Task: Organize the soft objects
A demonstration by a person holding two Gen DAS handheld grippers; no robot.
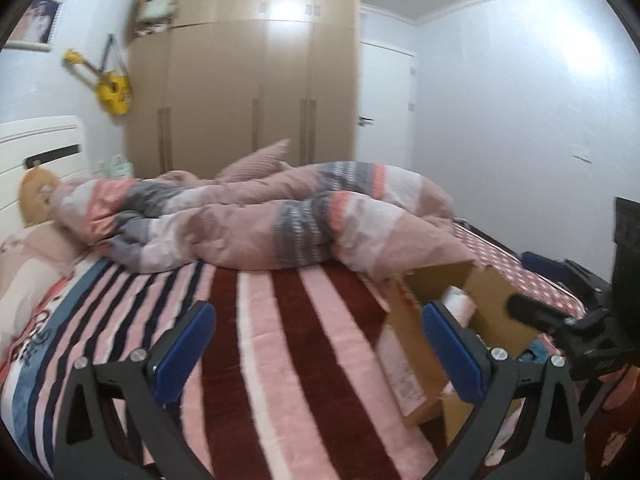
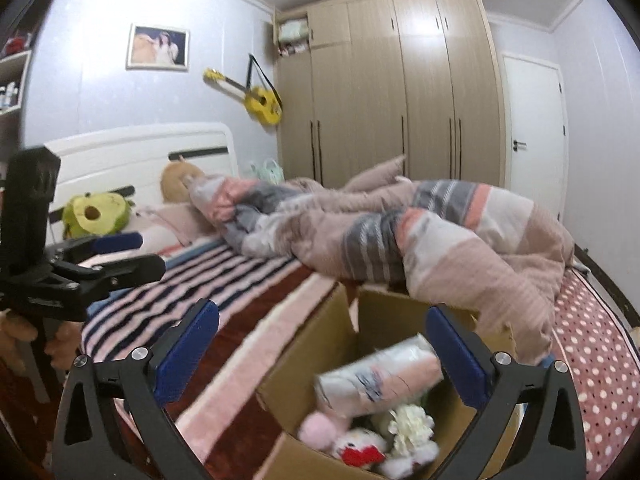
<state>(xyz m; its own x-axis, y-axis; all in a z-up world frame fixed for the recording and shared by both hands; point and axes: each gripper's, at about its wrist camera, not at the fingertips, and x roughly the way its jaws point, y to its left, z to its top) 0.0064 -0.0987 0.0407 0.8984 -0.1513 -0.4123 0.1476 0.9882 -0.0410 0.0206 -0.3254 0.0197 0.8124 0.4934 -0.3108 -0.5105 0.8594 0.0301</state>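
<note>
Left wrist view: one cardboard box [image 1: 404,356] stands on the striped blanket [image 1: 280,320], one rumpled duvet [image 1: 280,216] behind it. The left gripper [image 1: 320,344] is spread wide with nothing between its fingers, aimed over the blanket.

Right wrist view: the right gripper [image 2: 322,344] gapes empty above the box [image 2: 304,348], which holds one pink-and-white plush [image 2: 376,376] and at least three small toys [image 2: 360,448]. One avocado plush [image 2: 96,214] sits by the headboard [image 2: 132,152].
</note>
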